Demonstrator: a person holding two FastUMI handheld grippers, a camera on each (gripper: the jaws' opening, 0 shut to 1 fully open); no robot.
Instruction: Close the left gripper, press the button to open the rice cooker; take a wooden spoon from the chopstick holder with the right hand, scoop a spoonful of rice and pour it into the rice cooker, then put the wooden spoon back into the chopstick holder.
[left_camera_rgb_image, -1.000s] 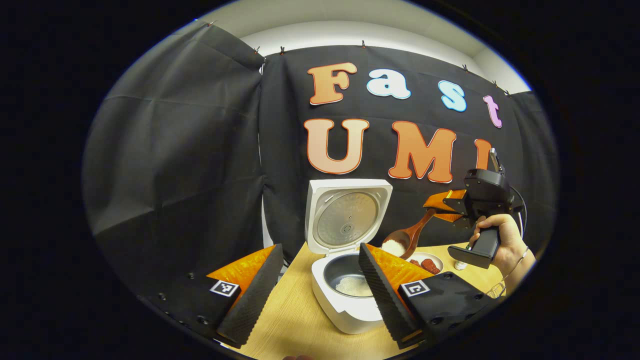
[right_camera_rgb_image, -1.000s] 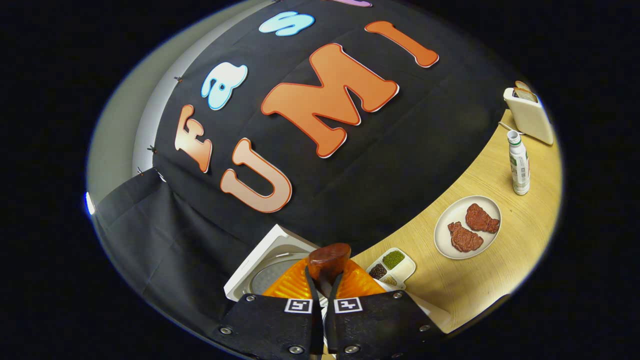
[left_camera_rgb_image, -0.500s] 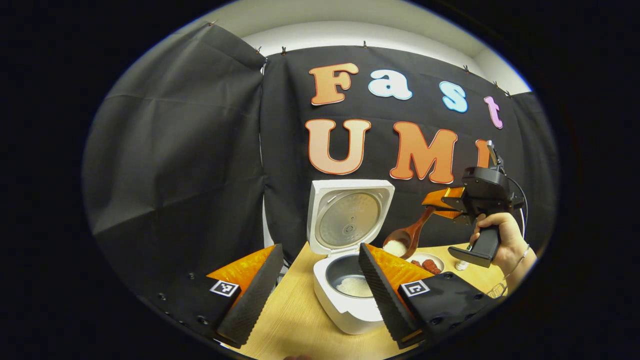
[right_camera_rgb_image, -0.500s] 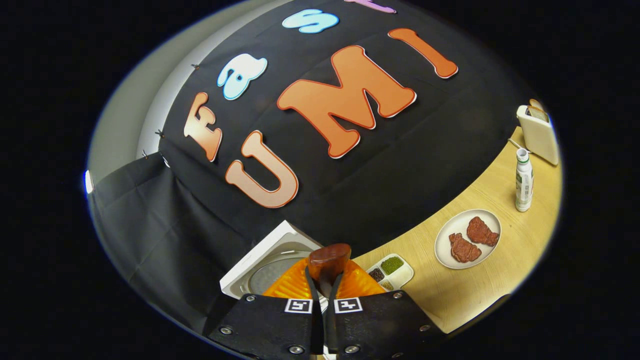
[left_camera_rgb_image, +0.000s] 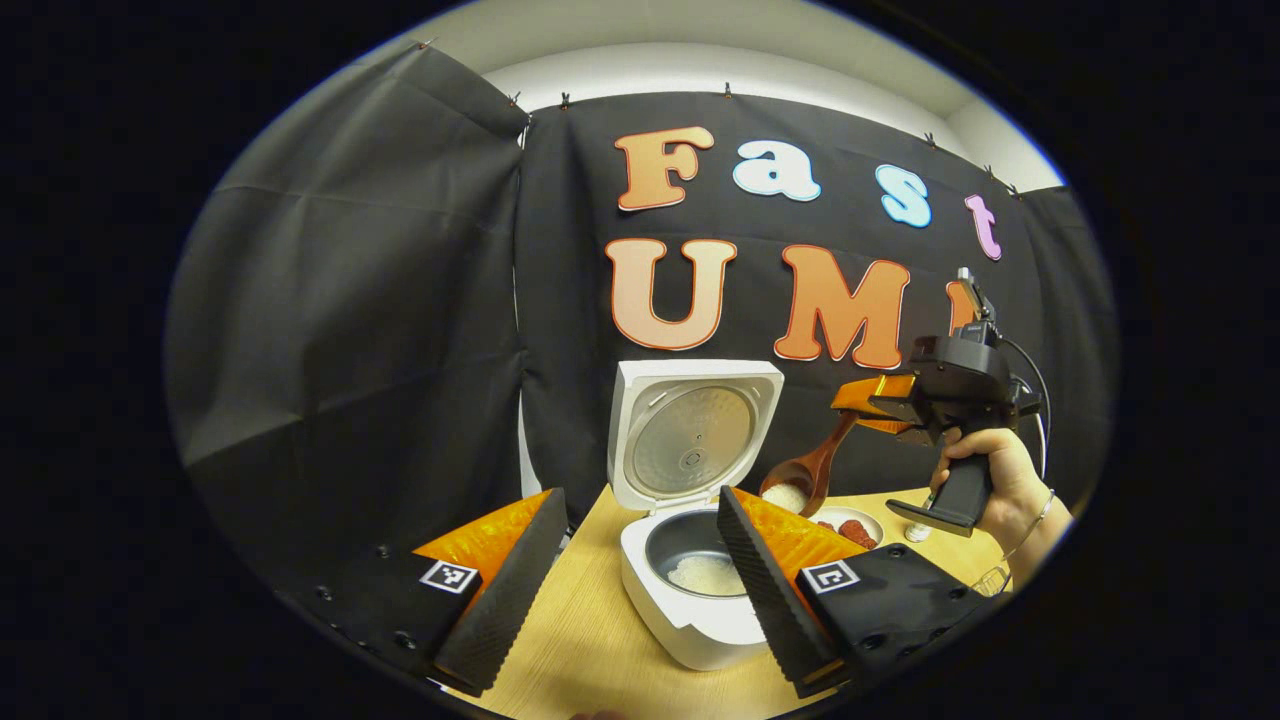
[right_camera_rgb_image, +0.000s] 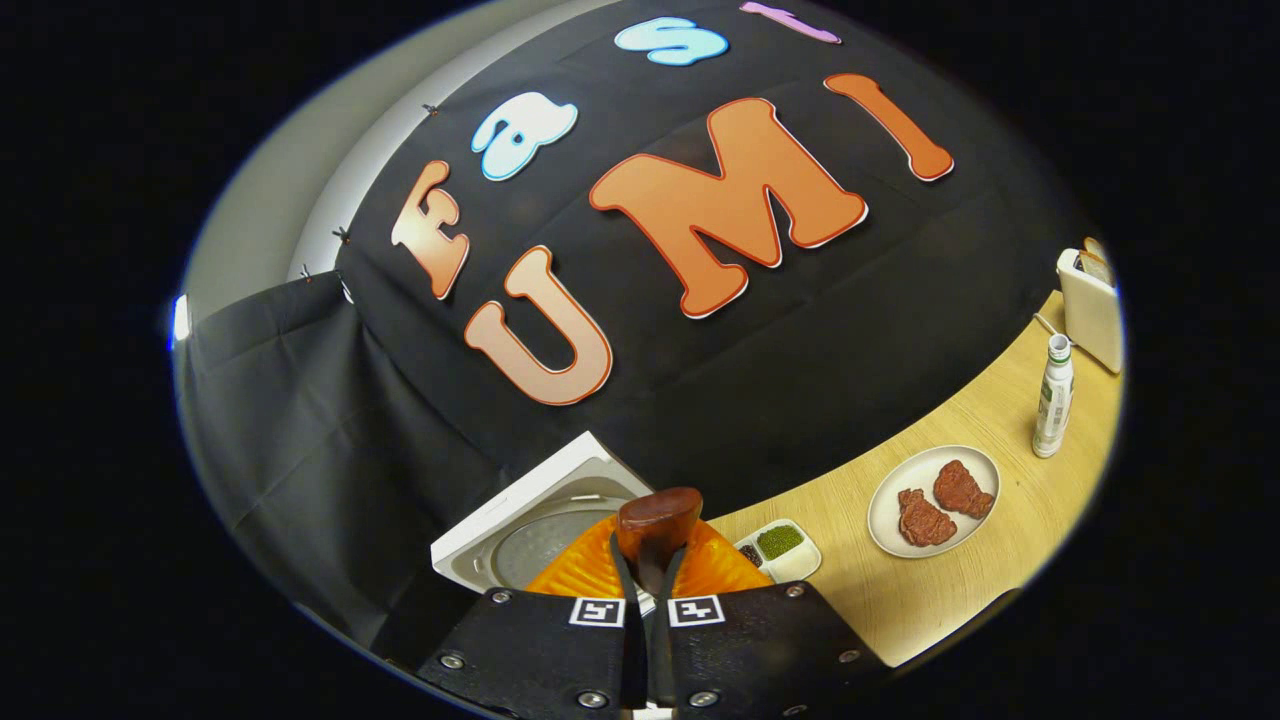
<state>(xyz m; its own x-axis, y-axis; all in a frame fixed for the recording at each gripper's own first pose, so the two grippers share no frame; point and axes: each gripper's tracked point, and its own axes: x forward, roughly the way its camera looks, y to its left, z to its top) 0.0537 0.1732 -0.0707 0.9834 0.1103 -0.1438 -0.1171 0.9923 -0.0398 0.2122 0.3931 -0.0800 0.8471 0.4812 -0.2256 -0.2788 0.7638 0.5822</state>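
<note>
The white rice cooker (left_camera_rgb_image: 690, 600) stands open on the wooden table, lid (left_camera_rgb_image: 692, 432) upright, with some rice in its dark pot (left_camera_rgb_image: 706, 572). My left gripper (left_camera_rgb_image: 640, 575) hangs open in front of it with nothing between its fingers. In the left gripper view the right gripper (left_camera_rgb_image: 868, 398), held by a hand (left_camera_rgb_image: 990, 480), is shut on the handle of a wooden spoon (left_camera_rgb_image: 805, 475). The spoon's bowl carries white rice and hangs just right of the cooker, above the table. In the right gripper view the right gripper (right_camera_rgb_image: 647, 545) clamps the spoon's brown handle end (right_camera_rgb_image: 658, 512), with the cooker lid (right_camera_rgb_image: 535, 510) below it.
A white plate with two red meat pieces (right_camera_rgb_image: 932, 488) lies on the table, with a small divided dish of beans (right_camera_rgb_image: 778, 548) beside it. A white bottle (right_camera_rgb_image: 1050, 398) and a white toaster (right_camera_rgb_image: 1090, 305) stand at the far right.
The right gripper has lifted the rice-filled spoon slightly and shifted it left toward the cooker. The right gripper view has tilted, so the table items sit lower. My left gripper stays still.
</note>
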